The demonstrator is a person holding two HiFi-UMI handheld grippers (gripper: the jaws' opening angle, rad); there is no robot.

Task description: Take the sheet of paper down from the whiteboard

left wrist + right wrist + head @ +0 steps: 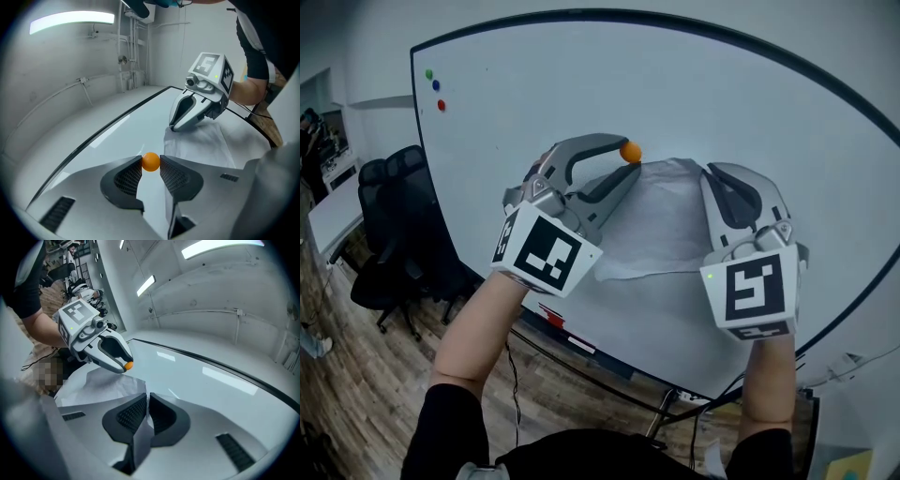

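A white sheet of paper [661, 220] lies crumpled against the whiteboard [581, 84]. My left gripper [628, 159] is at the sheet's upper left corner, shut on a small orange ball magnet [630, 152]. In the left gripper view the magnet [150, 161] sits pinched between the two pad tips, a little off the board. My right gripper [712, 173] is at the sheet's upper right edge. In the right gripper view its jaws [146, 399] are shut on a fold of the paper [101, 385], which runs down between the pads.
Green [428, 74], blue [436, 85] and red [441, 105] magnets sit at the board's top left corner. A red eraser [551, 317] lies on the tray under the board. Black office chairs [394, 234] stand at the left on a wooden floor.
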